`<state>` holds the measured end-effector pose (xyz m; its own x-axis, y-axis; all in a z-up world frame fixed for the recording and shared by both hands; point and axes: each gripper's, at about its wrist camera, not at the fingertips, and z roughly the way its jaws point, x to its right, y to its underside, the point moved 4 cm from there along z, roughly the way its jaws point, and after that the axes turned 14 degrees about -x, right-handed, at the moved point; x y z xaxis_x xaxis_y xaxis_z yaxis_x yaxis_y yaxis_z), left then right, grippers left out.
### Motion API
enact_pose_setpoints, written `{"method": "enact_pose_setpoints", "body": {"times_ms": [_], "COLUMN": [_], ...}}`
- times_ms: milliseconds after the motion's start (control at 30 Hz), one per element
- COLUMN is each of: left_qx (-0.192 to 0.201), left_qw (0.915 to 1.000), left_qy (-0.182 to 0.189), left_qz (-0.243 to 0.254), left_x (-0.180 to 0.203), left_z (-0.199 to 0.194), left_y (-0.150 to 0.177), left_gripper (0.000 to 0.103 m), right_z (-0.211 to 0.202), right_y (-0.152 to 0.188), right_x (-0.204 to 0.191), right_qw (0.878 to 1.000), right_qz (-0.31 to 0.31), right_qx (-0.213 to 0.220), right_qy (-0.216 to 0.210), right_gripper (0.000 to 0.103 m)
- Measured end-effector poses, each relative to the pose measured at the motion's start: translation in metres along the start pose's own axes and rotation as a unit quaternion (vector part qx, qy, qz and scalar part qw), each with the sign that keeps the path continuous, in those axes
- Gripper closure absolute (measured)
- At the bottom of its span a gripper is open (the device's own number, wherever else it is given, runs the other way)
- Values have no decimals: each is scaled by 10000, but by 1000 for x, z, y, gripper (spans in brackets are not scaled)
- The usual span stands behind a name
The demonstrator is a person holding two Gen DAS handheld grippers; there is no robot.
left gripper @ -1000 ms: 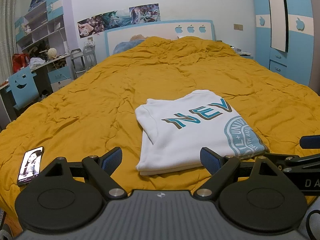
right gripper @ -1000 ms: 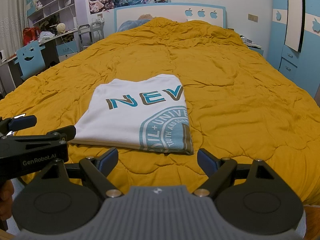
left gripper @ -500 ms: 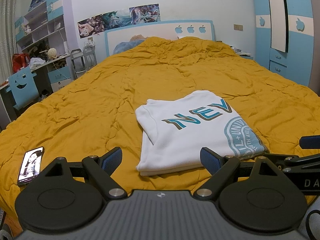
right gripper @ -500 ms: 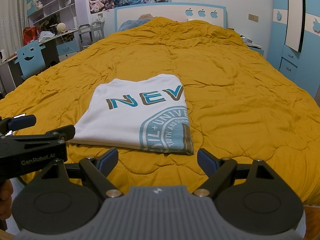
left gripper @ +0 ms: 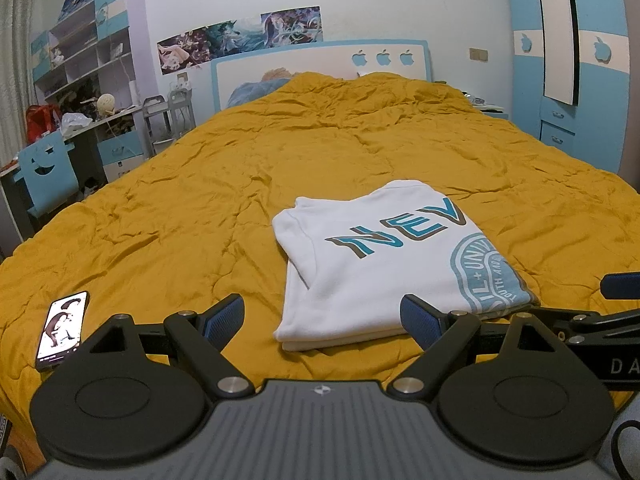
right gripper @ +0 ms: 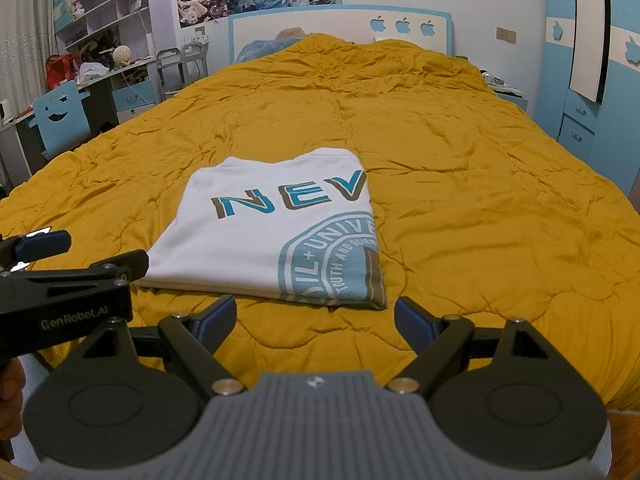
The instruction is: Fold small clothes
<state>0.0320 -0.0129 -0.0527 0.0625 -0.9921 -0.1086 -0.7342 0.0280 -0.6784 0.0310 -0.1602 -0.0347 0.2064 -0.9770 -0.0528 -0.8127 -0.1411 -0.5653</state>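
Observation:
A white T-shirt (left gripper: 380, 264) with teal "NEV" lettering and a round teal emblem lies folded into a flat rectangle on the mustard quilt (left gripper: 240, 184). The same folded shirt (right gripper: 276, 232) fills the middle of the right wrist view. My left gripper (left gripper: 322, 316) hovers open just short of the shirt's near edge, nothing between its blue pads. My right gripper (right gripper: 316, 320) is also open and empty, held in front of the shirt's near right corner. Each gripper shows at the side of the other's view.
A phone (left gripper: 62, 330) with a lit screen lies on the quilt near the bed's left front edge. A desk with a blue chair (left gripper: 48, 168) and shelves stand left of the bed. A blue wardrobe (left gripper: 580, 60) stands on the right. The headboard (left gripper: 320, 64) is at the far end.

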Motion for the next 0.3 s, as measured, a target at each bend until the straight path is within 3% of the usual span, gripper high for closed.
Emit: {"method": "enact_pose_setpoints", "body": {"times_ms": [300], "left_qx": [-4], "left_qw": [10000], "left_qy": [-6], "left_qz": [-4], "left_x": [2], "left_z": [-2], "left_y": [0], "left_gripper": [1], "right_z": [0], "right_y": [0], "right_x": [0], "right_qw": [10000], "right_qz": [-3], "right_qx": [-1], "right_qy": [1], "right_gripper": [21]}}
